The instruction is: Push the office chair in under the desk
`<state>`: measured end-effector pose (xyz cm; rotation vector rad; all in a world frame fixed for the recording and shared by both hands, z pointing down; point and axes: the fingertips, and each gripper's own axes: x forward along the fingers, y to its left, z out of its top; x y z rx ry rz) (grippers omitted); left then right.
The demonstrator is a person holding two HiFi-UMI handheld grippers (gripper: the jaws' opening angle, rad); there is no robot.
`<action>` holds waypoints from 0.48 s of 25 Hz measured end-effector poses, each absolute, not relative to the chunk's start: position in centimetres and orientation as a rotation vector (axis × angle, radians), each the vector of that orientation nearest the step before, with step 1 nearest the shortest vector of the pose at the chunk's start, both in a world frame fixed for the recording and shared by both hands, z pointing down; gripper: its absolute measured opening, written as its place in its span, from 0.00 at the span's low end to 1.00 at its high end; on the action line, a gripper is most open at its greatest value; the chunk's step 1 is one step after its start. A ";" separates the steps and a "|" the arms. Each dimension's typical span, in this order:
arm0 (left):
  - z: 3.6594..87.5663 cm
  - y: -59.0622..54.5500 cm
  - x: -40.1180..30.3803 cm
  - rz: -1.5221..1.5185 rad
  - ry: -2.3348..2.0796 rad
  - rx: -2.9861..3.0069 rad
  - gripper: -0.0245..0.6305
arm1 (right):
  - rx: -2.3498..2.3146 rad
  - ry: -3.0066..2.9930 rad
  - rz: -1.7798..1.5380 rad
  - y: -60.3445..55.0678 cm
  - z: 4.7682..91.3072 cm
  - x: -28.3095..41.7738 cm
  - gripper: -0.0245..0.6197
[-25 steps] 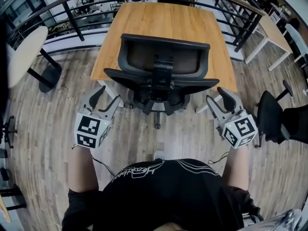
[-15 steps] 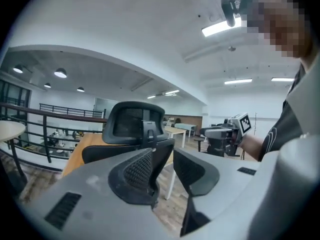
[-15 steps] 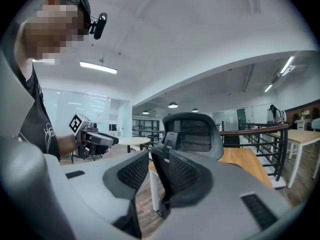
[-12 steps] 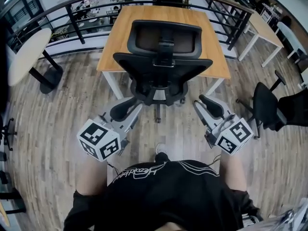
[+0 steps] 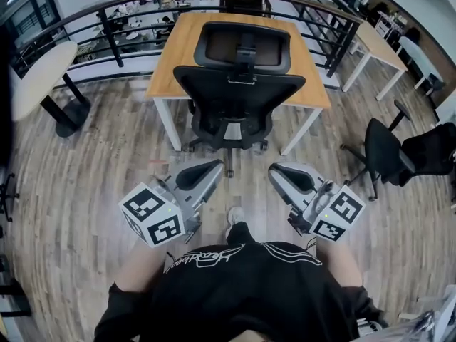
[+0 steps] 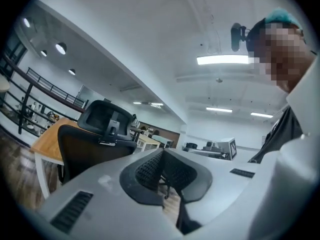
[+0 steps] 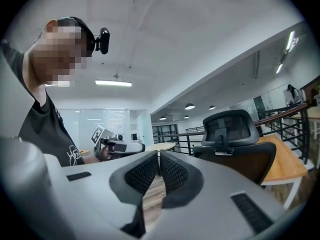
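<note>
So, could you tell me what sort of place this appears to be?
Probably an open-plan office, perhaps a mezzanine: a black office chair at a wooden desk, a black railing behind, ceiling strip lights.

Round table (image 5: 34,77) far left; black railing (image 5: 108,33) behind; second chair (image 5: 386,152) (black) right

The black office chair (image 5: 239,95) stood upright on its wheeled base, its broad backrest and smaller headrest turned toward the viewer; its seat was tucked beneath the near edge of the surface (image 5: 179,52), between the two white front legs; the castors rested on the plank floor (image 5: 92,162) just under that edge; the surface was a rectangular, light wooden top, bare where the chair did not cover it.
</note>
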<state>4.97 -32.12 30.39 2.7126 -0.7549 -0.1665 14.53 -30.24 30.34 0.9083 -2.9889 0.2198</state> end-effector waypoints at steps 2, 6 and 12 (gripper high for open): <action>30.4 -30.7 5.5 -0.131 -0.743 2.754 0.05 | 0.874 -3.002 0.233 -28.9 30.4 13.9 0.11; 30.4 -28.6 6.3 -0.091 -0.716 2.812 0.05 | 0.862 -3.003 0.225 -27.1 30.5 13.7 0.10; 31.0 -27.9 7.1 -0.060 -0.677 2.832 0.05 | 0.907 -2.988 0.222 -26.6 30.7 14.2 0.10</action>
